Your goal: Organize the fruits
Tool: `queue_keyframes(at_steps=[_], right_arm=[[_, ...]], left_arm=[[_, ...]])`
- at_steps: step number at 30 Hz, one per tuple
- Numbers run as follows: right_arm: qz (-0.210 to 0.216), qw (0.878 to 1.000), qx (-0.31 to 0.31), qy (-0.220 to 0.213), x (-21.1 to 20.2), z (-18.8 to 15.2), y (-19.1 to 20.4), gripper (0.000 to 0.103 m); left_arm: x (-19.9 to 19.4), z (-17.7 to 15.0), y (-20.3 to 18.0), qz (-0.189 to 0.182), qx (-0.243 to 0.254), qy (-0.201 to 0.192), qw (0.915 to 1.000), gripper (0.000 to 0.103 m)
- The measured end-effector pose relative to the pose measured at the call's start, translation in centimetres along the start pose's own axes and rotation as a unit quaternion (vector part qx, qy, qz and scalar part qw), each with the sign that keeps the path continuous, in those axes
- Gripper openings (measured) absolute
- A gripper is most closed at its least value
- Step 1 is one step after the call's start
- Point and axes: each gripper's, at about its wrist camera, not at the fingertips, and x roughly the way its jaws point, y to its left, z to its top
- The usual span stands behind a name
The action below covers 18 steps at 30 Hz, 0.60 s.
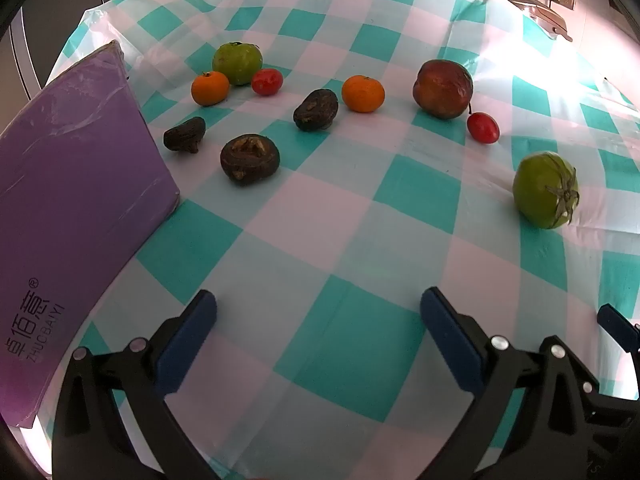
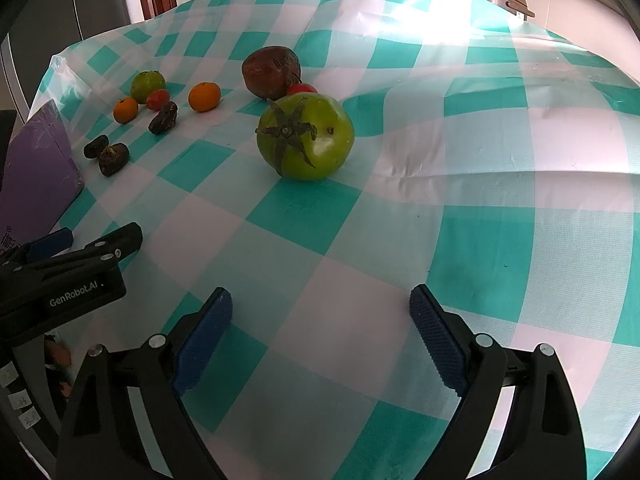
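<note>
Both claws hover wide open and empty over the checked cloth on the worktop (image 1: 320, 216): the left claw (image 1: 318, 306) beside a purple box (image 1: 72, 200), the right claw (image 2: 320, 304) facing a green tomato (image 2: 306, 136) (stem toward the camera). Farther back lie two oranges (image 1: 363, 93), red tomatoes (image 1: 483, 127), dark wrinkled fruits (image 1: 250, 159), a brown-red fruit (image 1: 443, 89) and another green tomato (image 1: 237, 62).

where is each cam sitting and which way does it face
Left wrist: on the left gripper, tilted down over the checked cloth toward the purple box and fruits; own open fingers show.
Right wrist: on the right gripper, facing the near green tomato; left gripper at its left edge.
Shared: that tomato, box, fruits.
</note>
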Motion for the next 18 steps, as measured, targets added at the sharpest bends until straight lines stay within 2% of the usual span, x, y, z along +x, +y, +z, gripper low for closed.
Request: queue_keyframes(at_steps=[18], right_arm=[[0.000, 1.000, 0.000, 0.001, 0.03, 0.06, -0.01, 0.088]], left_arm=[[0.02, 0.01, 0.01, -0.001, 0.000, 0.002, 1.0000, 0.102]])
